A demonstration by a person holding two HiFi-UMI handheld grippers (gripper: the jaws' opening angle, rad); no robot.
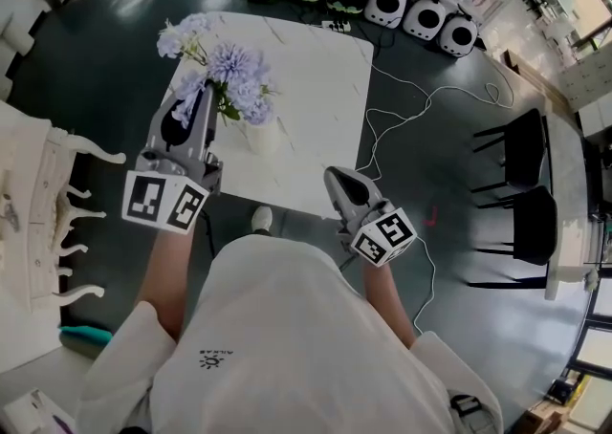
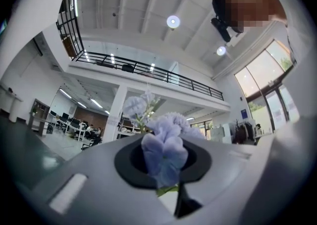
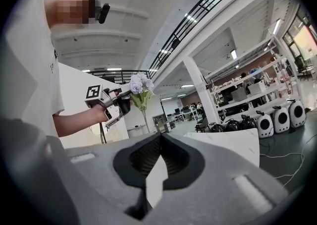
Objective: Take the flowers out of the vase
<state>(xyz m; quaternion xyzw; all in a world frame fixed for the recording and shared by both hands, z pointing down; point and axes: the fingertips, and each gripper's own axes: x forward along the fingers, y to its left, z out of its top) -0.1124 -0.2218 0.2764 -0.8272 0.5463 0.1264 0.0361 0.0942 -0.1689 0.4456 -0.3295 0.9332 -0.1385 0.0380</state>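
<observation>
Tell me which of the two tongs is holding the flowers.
The left tongs: they are closed on the pale purple flower bunch above the table. The right tongs are shut with nothing between them.

The left gripper [image 1: 201, 97] reaches forward on a bare forearm, tilted slightly upward, with its jaws closed on the flowers [image 1: 234, 64]. The right gripper [image 1: 337, 177] is held level and nearer the body, its jaws together and empty.
</observation>
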